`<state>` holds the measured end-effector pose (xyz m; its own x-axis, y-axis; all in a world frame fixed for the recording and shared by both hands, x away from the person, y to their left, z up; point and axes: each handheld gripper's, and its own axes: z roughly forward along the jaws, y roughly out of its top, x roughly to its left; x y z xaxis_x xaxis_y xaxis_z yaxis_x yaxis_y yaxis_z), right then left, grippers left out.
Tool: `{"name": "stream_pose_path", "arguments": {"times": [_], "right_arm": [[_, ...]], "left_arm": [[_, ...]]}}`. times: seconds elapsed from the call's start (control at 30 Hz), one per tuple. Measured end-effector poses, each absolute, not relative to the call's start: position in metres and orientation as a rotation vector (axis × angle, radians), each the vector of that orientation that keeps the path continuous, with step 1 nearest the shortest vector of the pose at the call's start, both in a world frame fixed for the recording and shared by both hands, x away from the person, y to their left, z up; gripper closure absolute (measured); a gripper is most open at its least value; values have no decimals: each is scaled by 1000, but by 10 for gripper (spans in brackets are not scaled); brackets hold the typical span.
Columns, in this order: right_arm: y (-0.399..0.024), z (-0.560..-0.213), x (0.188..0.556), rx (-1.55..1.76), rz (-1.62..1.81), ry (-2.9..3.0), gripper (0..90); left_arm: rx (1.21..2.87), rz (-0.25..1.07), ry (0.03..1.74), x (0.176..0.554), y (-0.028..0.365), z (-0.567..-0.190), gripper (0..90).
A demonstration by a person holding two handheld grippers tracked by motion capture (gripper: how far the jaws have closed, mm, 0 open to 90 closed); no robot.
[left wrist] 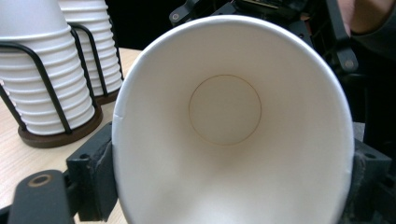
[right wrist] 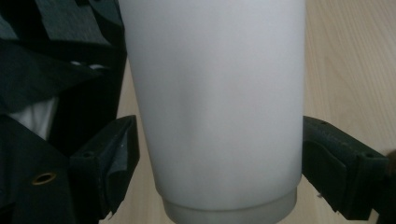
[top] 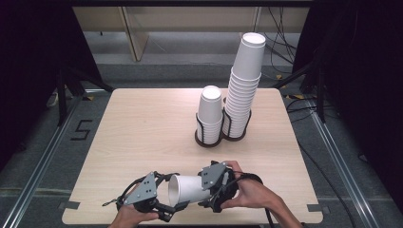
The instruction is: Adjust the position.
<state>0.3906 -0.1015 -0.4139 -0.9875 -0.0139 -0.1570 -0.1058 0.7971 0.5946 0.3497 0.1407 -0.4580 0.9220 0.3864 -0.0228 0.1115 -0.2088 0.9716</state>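
Observation:
A white paper cup lies on its side in the air just above the front edge of the table, between the two grippers. My left gripper grips it at the open rim; in the left gripper view the cup's mouth faces me and both black jaws press on the rim, which is slightly kinked at the left. My right gripper holds the cup's base end; in the right gripper view the cup wall stands between the jaws, with the pads against its sides.
Two stacks of white paper cups stand in black wire holders at the middle back of the wooden table: a short stack and a tall leaning one. The same stacks are at the upper left of the left gripper view.

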Motion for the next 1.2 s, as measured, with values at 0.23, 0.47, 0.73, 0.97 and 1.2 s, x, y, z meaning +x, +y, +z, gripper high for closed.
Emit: {"name": "stream_pose_path", "arguments": {"times": [0.23, 0.47, 0.73, 0.97, 1.2], "right_arm": [[-91, -421, 382, -146, 730, 2804, 249], [-94, -424, 389, -144, 959, 2812, 257], [-102, -429, 402, -41, 1239, 2780, 258], [-104, -427, 404, -1, 1314, 2756, 258], [-106, -425, 406, 21, 1368, 2730, 258]], "left_arm": [[1817, 257, 382, 347, 138, -457, 131], [1730, 258, 432, 348, 139, -456, 42], [1584, 219, 531, 353, 147, -459, 56], [1585, 239, 549, 353, 147, -458, 38], [1570, 228, 560, 353, 147, -459, 53]]}}
